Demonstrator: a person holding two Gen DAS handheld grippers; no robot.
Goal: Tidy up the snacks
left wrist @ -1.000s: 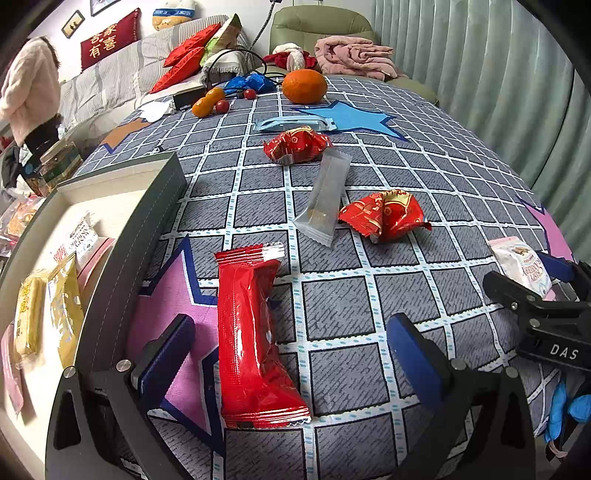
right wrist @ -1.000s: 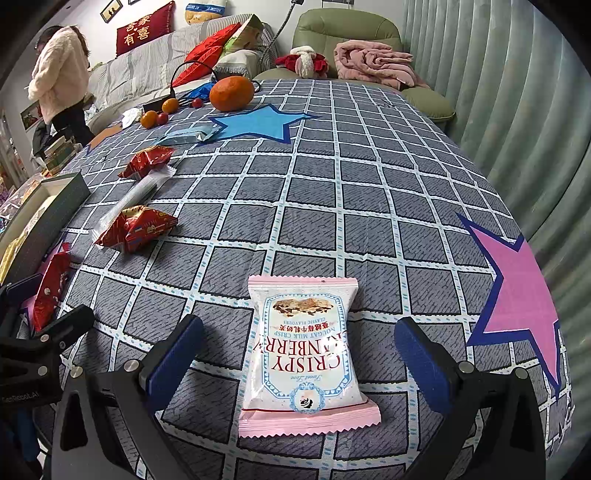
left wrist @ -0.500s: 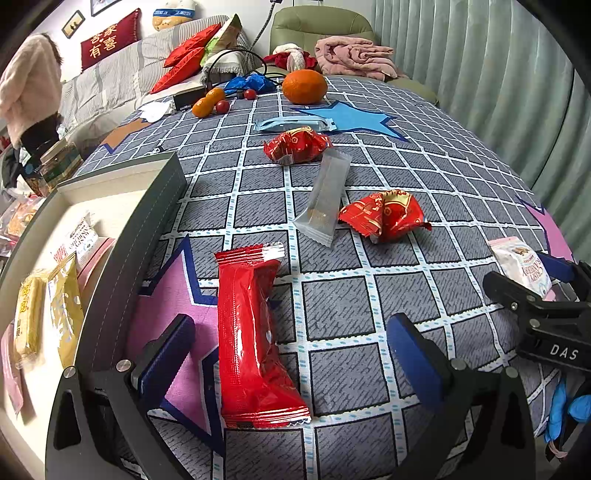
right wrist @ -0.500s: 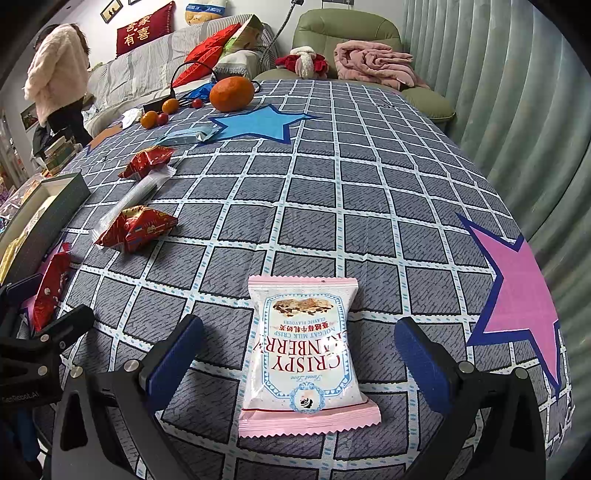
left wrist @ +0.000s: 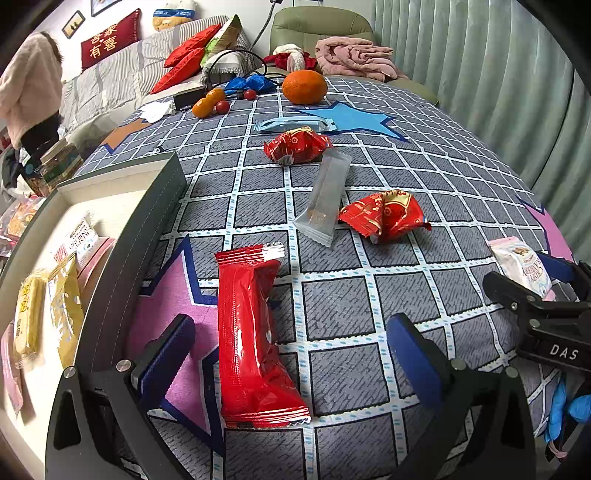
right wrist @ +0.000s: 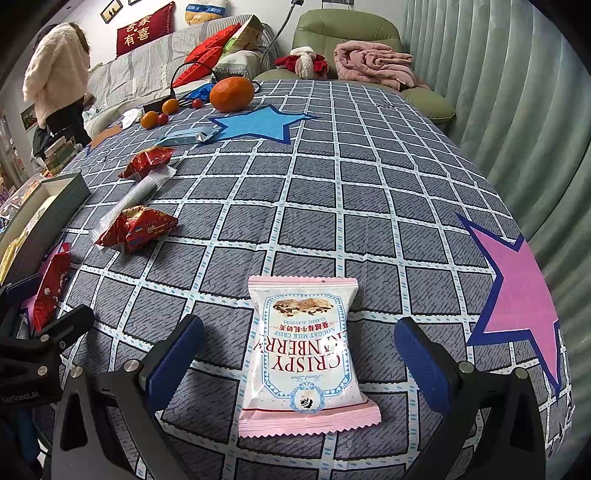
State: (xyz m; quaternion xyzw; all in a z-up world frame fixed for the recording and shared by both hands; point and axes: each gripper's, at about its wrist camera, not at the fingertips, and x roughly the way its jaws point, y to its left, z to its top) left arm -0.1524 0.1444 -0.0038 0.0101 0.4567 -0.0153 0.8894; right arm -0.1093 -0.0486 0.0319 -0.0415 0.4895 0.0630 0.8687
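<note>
Grey checked cloth (left wrist: 369,306) carries the box (left wrist: 129,236) at far left. Nearest it, the left gripper (left wrist: 291,354) gapes wide around a red packet (left wrist: 251,332) lying lengthwise between its jaws. Likewise spread, the right gripper (right wrist: 299,354) frames a pink packet (right wrist: 306,354), also lengthwise.

Green armchair (right wrist: 347,33) against white wall, pale pleated curtains (right wrist: 498,74) right (daylit), striped sofa (left wrist: 122,77) behind.
</note>
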